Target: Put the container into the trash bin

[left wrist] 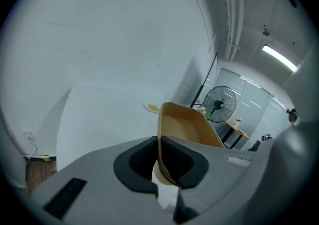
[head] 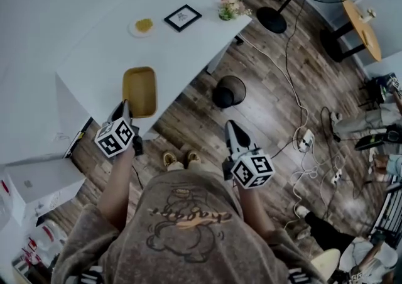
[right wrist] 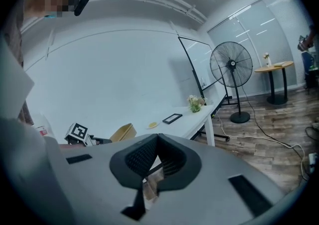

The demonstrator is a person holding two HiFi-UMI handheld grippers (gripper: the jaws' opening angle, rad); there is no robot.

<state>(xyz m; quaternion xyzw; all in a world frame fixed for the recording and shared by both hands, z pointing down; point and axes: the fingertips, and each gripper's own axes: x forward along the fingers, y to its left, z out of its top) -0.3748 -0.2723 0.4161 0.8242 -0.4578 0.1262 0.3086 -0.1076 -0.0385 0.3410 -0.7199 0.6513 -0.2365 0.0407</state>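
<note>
Wood flooring (head: 264, 125) lies under both my tools, and a white table (head: 188, 44) runs ahead of my left gripper (left wrist: 158, 144). Its fingers are clamped on the near rim of the tan container (left wrist: 185, 125), which juts out beyond them, tilted, over the table's near end. My right gripper (right wrist: 157, 142) has its fingers pressed together on nothing. Ahead of it, on the floor, stands the black trash bin (head: 229, 91).

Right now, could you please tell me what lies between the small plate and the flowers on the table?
A black picture frame lies between the plate and the flowers; the head view shows it.
</note>
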